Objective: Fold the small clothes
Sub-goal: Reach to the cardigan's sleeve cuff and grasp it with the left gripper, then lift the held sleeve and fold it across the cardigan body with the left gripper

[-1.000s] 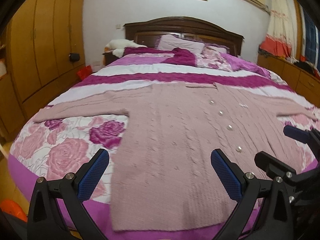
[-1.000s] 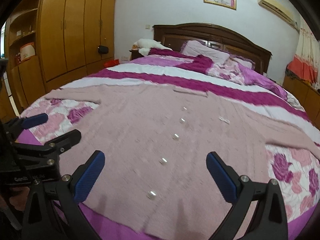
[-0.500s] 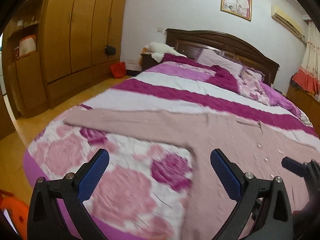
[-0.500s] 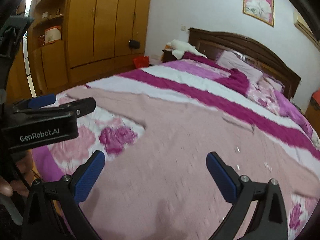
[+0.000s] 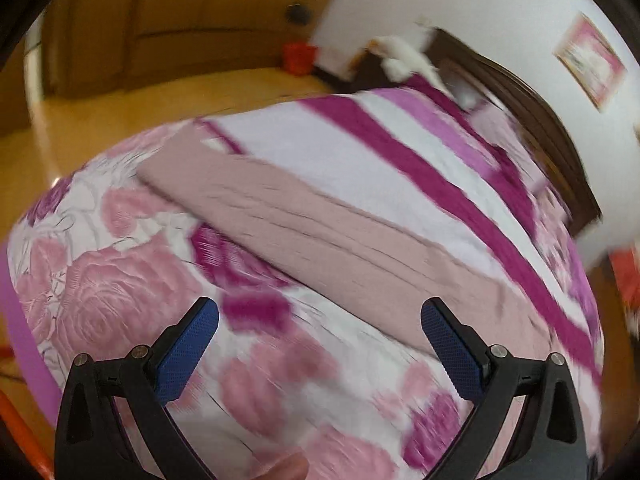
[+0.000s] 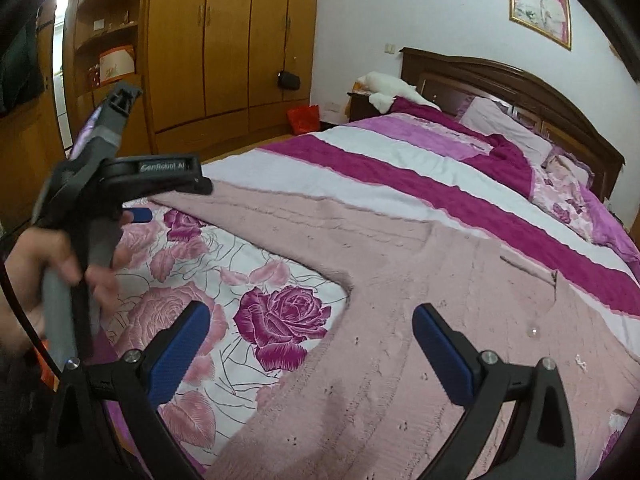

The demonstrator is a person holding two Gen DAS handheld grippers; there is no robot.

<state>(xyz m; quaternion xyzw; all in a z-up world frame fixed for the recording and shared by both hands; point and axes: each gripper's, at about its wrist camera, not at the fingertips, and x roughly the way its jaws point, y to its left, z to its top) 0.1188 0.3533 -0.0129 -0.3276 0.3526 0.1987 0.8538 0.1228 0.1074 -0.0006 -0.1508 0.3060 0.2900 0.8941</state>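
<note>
A pale pink knitted cardigan [image 6: 420, 300] lies flat on the bed, buttons up, with its left sleeve [image 6: 256, 212] stretched toward the bed's left edge. In the left wrist view that sleeve [image 5: 304, 224] runs diagonally ahead of my left gripper [image 5: 318, 344], which is open and hovers over the flowered cover just short of it. My right gripper [image 6: 310, 348] is open above the armpit corner of the cardigan, holding nothing. The left gripper [image 6: 138, 200] also shows in the right wrist view, held in a hand [image 6: 36, 264] beside the sleeve's end.
The bed [image 6: 400, 148] has a rose-print and purple-striped cover, with pillows [image 6: 508, 128] and a dark headboard [image 6: 500, 80] at the far end. Wooden wardrobes [image 6: 224, 40] line the left wall across a strip of floor [image 5: 120, 120]. A red bag [image 6: 304, 118] sits near the nightstand.
Both grippers have swung left, from over the cardigan's body toward its left sleeve. The left gripper now tilts and looks down on the sleeve near the bed's edge. Both stay open.
</note>
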